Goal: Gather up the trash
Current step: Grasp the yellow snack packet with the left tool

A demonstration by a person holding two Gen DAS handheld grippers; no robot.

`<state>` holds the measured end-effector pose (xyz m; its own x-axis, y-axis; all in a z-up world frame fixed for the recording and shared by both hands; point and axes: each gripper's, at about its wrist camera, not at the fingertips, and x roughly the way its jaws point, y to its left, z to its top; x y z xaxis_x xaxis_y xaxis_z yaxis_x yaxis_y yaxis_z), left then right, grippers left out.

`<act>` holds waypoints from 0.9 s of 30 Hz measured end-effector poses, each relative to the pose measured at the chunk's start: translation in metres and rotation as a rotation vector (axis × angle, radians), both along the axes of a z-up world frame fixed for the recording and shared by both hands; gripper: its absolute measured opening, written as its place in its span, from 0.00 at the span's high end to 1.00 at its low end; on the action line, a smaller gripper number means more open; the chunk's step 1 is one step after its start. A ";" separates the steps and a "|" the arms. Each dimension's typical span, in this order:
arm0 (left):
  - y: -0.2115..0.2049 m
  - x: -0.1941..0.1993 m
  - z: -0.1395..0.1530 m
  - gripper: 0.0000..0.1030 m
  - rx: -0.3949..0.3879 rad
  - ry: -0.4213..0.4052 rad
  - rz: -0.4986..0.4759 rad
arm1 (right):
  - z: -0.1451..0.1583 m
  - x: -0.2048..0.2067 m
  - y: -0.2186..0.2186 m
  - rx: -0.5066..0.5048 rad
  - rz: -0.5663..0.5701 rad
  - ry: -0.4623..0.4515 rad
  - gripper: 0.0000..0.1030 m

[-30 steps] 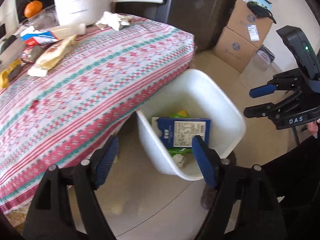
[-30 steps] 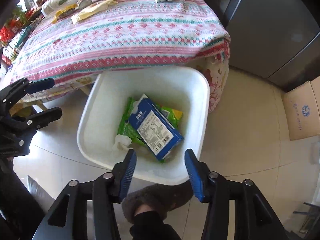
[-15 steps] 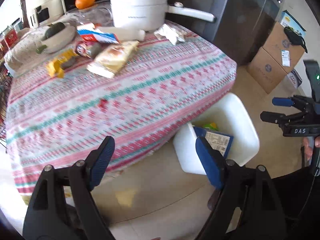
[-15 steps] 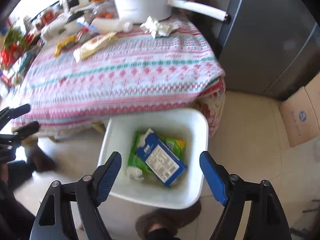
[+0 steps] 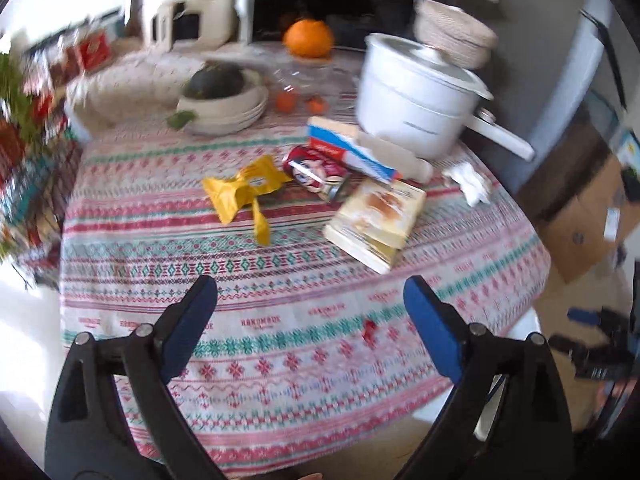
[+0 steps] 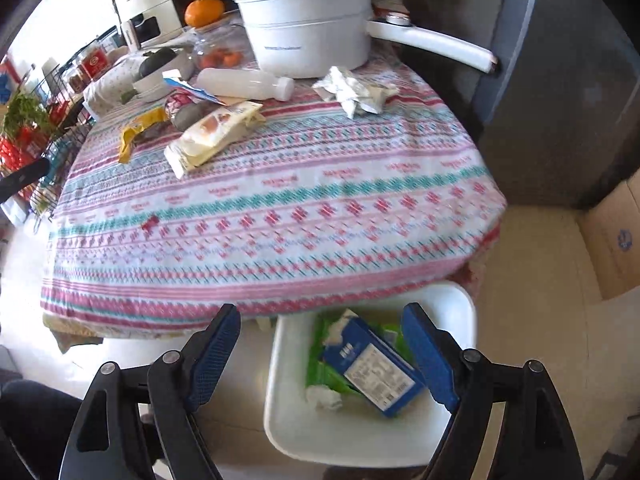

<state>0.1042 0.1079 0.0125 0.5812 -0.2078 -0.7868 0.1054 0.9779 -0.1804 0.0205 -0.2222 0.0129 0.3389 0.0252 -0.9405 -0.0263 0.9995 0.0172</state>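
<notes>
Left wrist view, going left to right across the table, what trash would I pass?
Yellow wrapper → red can → cream snack packet → crumpled tissue.

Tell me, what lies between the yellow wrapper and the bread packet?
A crushed can lies between the wrapper and the packet, clearest in the left view.

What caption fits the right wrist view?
Open right gripper above white bin holding blue carton; wrappers on patterned table.
</notes>
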 end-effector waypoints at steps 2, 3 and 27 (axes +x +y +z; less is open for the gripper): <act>0.012 0.017 -0.015 0.09 -0.054 0.014 0.030 | -0.004 0.016 0.013 -0.013 0.016 -0.003 0.18; 0.016 0.025 -0.022 0.09 -0.063 0.011 0.038 | -0.008 0.027 0.020 -0.019 0.022 -0.004 0.18; 0.074 0.157 -0.120 0.45 -0.381 0.100 0.106 | -0.097 0.196 0.079 0.246 -0.050 -0.106 0.18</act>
